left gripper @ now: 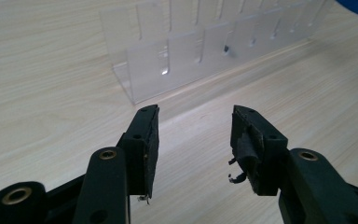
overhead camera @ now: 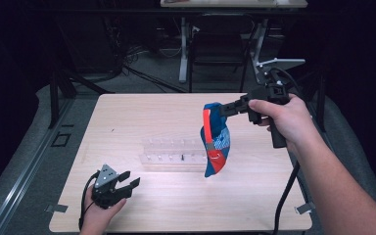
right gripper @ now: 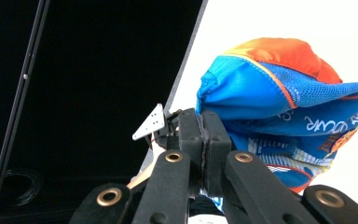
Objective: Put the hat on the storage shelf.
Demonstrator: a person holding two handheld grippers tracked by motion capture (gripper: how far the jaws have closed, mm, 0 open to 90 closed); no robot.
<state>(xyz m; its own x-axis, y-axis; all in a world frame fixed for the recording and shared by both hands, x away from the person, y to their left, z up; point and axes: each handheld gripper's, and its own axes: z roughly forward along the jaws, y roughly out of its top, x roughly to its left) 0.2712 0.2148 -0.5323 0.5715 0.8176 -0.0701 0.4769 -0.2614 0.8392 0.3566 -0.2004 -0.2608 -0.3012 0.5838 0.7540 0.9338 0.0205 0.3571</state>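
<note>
A blue and orange cloth garment [overhead camera: 215, 139] hangs in the air over the right half of the wooden table [overhead camera: 127, 117]. My right gripper [overhead camera: 223, 108] is shut on its top edge and holds it up; in the right gripper view the jaws [right gripper: 204, 144] meet on the blue fabric [right gripper: 279, 107], which bunches just beyond them. My left gripper [overhead camera: 128, 182] rests low near the table's front left, open, with nothing between its fingers. In the left gripper view its jaws [left gripper: 196, 140] stand apart above bare wood, pointing at the clear rack [left gripper: 205, 51].
A clear plastic rack [overhead camera: 174, 154] with slots lies across the middle of the table, just left of the hanging garment. Cables trail from both grippers off the front edge. Beyond the table stand dark desk legs and a chair [overhead camera: 215, 44].
</note>
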